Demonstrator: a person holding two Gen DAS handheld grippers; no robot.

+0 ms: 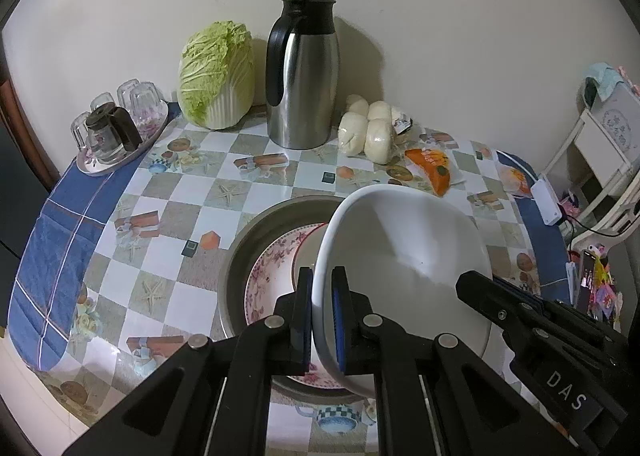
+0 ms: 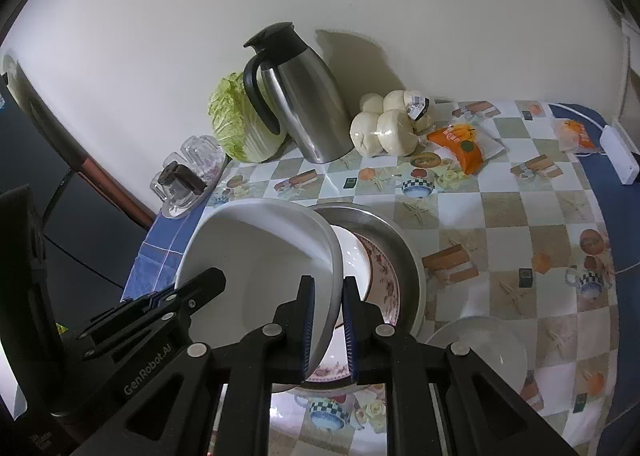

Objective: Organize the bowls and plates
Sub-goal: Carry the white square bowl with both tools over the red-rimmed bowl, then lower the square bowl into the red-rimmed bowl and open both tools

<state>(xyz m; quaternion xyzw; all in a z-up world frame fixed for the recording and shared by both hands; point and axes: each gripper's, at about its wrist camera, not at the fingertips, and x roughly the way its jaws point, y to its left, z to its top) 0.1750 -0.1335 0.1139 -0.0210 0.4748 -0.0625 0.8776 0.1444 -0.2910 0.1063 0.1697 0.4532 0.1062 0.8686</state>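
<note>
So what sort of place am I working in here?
Most likely a home kitchen or dining corner: a table under a printed checked oilcloth set against a wall, with a steel thermos jug, a napa cabbage and bagged steamed buns on it.

A table (image 1: 256, 180) covered by a checkered picture cloth is seen. On it are set a metal basin (image 1: 240, 252), a cabbage (image 1: 218, 76), a steel jug (image 1: 302, 96), bagged buns (image 1: 368, 130), orange packets (image 1: 434, 170) and a tray of glasses (image 1: 116, 128).
</note>
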